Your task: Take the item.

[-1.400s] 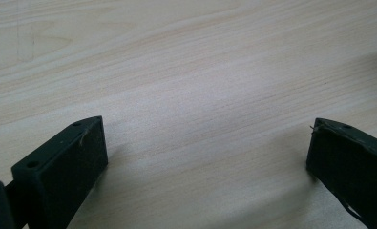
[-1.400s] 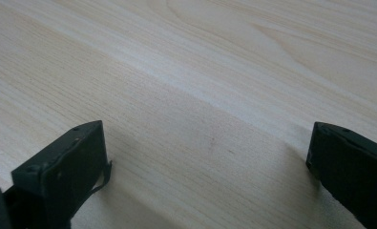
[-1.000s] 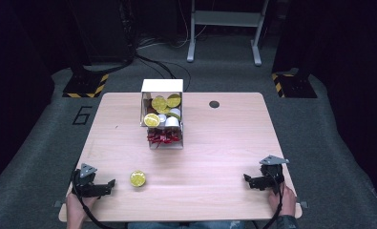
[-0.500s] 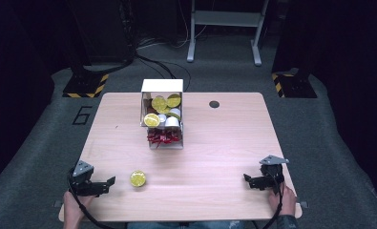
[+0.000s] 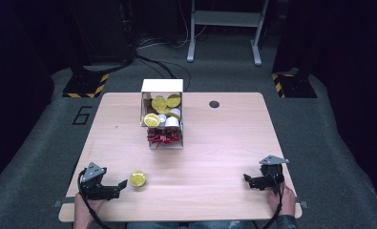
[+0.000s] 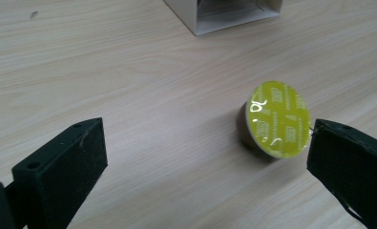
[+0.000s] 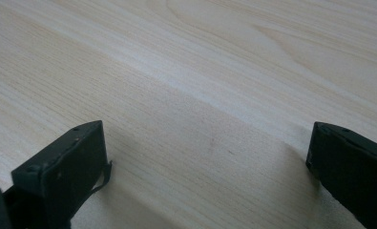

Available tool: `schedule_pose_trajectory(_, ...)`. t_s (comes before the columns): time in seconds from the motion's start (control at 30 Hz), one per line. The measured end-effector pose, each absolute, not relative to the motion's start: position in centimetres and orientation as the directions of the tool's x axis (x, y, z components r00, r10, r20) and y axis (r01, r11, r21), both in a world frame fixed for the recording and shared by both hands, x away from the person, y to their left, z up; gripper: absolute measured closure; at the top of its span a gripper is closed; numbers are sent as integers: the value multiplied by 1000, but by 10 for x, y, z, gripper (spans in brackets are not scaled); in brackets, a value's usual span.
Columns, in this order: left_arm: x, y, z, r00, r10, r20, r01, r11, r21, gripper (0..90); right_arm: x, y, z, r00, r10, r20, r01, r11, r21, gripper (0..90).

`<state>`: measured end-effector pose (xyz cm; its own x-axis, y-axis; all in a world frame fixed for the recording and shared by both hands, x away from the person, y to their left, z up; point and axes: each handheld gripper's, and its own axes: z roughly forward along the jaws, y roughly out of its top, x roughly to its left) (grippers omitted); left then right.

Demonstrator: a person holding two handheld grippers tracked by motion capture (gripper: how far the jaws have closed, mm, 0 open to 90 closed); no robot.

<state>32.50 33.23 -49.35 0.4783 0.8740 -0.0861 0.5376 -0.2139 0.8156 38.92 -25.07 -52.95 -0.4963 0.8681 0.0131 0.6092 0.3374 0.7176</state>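
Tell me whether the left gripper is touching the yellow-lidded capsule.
Cannot tell. In the left gripper view the capsule meets one finger's edge with no plain gap; the left gripper is open.

Light wood table (image 5: 234, 143), pale grain, with a small dark round hole (image 5: 214, 104) near the far edge. A white box (image 5: 162, 86) sits on its side at the far middle, open end stuffed with capsules. One lone yellow-lidded capsule (image 5: 138, 179) lies near the front left.

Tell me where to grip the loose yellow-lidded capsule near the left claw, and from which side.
Grip the capsule across its round brown body just behind the foil lid. It lies on its side, lid towards the open left claw, so probably come in low from that side, jaws straddling it.
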Motion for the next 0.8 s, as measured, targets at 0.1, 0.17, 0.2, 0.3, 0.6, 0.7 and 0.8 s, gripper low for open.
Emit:
schedule_pose_trajectory(0.1,326,323,-497,491,867,-83,531,-222,818,0,389,-251,-529,-496,868,13,610,338,717,0)
schedule_pose_trajectory(0.17,328,313,-502,503,861,-76,531,-238,813,0,389,-251,-529,-496,868,13,609,338,717,0)
schedule_pose_trajectory(0.2,328,313,-502,503,861,-76,531,-238,813,0,389,-251,-529,-496,868,13,609,338,717,0)
schedule_pose_trajectory(0.3,330,304,-505,525,849,-56,529,-274,803,0,389,-251,-529,-496,868,13,610,338,717,0)
schedule_pose_trajectory(0.6,333,279,-514,560,828,-10,520,-342,782,0,389,-251,-529,-496,868,13,610,338,717,0)
schedule_pose_trajectory(0.7,333,277,-515,555,832,8,514,-350,783,0,389,-251,-529,-496,868,12,610,338,717,0)
schedule_pose_trajectory(0.8,336,275,-516,565,825,21,517,-373,771,47,389,-251,-529,-496,868,12,610,338,716,0)
